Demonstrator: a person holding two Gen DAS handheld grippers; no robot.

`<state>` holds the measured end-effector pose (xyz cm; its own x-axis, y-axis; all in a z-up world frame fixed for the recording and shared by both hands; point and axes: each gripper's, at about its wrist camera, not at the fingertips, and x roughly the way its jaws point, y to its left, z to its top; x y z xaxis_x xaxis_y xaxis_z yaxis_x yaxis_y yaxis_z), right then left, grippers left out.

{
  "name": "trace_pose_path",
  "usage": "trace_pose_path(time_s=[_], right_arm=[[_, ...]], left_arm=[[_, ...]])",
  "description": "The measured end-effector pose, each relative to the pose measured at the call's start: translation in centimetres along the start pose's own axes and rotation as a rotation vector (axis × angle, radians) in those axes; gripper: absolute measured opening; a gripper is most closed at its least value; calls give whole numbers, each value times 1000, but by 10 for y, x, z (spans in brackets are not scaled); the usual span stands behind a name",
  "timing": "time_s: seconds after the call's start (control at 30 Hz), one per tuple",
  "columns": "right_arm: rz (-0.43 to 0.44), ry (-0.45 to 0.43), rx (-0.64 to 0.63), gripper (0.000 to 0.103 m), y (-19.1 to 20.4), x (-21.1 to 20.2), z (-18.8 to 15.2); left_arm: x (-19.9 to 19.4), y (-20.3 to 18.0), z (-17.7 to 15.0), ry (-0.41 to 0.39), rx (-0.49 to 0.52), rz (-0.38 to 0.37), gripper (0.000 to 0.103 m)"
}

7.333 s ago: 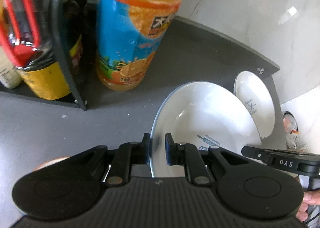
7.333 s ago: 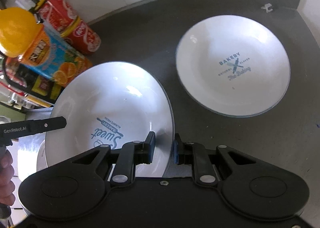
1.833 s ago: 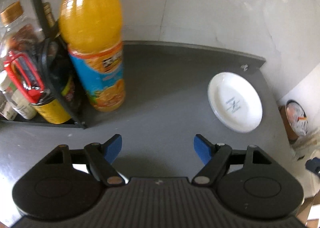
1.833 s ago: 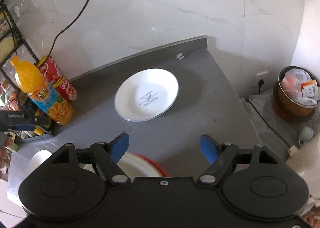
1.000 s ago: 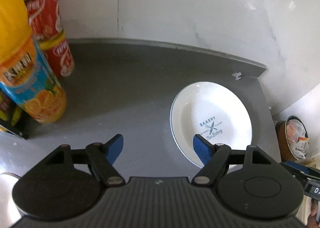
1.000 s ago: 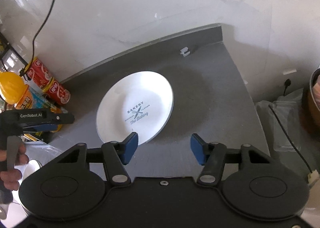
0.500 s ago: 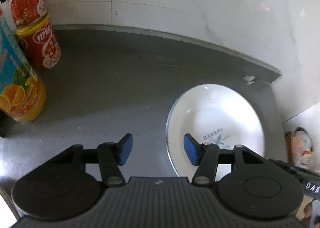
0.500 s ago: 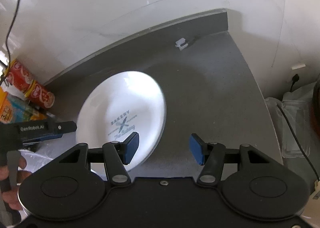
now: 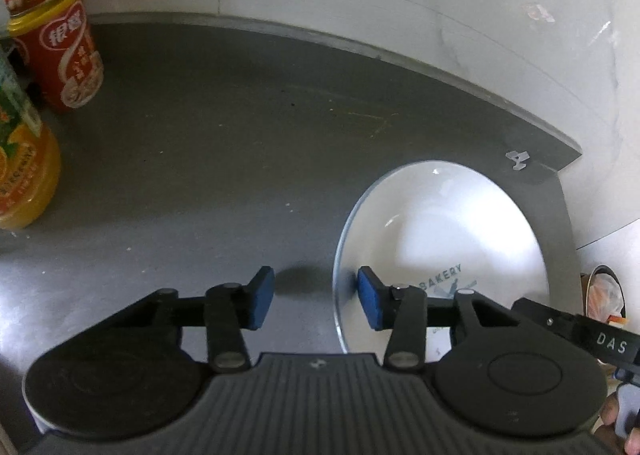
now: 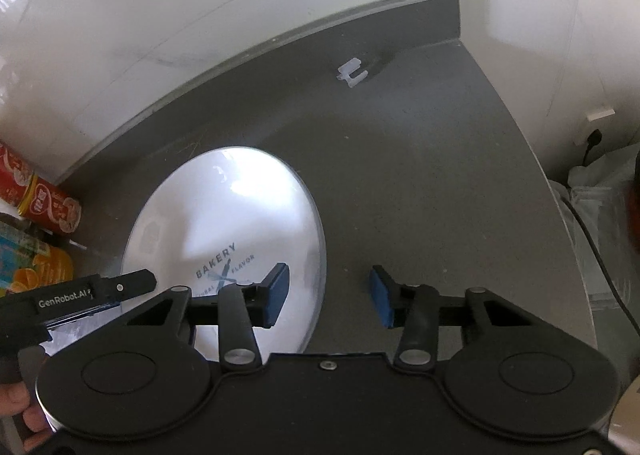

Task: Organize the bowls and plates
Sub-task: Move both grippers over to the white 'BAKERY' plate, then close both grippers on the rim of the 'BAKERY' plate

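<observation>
A white plate [image 9: 444,239] printed BAKERY lies flat on the grey counter near its back right corner. My left gripper [image 9: 310,297] is open and straddles the plate's left rim, its right pad over the plate and its left pad over bare counter. The same plate [image 10: 224,231] shows in the right wrist view. My right gripper [image 10: 330,295] is open and straddles the plate's right rim, left pad above the plate, right pad above the counter. Neither gripper holds anything.
Red drink cans [image 9: 60,43] and an orange juice bottle [image 9: 20,171] stand at the left by the wall. A small white clip [image 10: 352,73] lies near the back corner. The counter's right edge [image 10: 560,207] drops off beside a bin [image 9: 604,291].
Both grippers have moved forward and down to the plate, from high above the counter to straddling its opposite rims. Their jaws have narrowed somewhat but stay open.
</observation>
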<state>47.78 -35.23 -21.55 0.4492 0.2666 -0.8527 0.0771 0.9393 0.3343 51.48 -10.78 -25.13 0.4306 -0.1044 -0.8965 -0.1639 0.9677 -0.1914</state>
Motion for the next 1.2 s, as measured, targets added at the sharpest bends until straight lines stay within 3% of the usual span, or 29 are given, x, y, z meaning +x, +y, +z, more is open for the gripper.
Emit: trace_pose_path(time_s=[0.03,0.1,0.17,0.27,0.63,1.2], right_arm=[[2,6,-4,31,1,1,1],[23,20,-3,14,2,3,0],[27,15,-8,14,4,3,-1],[14,6,-21,14,6,1,-6],[52,-65,-56,10,14,-39,-18],[-21,-189,-75,11,60,-133,-35]], left_arm=[[1,-1,0,0,-4,-4,39],[2,-2,1,2,-26,-27,25],[2,-5,1,5,-33,-46,14],[1,-12,1,8,-3,-21,15],[-18,-12,-5,9,0,-38,13],[-110,-7,3,-85,54,-163,11]])
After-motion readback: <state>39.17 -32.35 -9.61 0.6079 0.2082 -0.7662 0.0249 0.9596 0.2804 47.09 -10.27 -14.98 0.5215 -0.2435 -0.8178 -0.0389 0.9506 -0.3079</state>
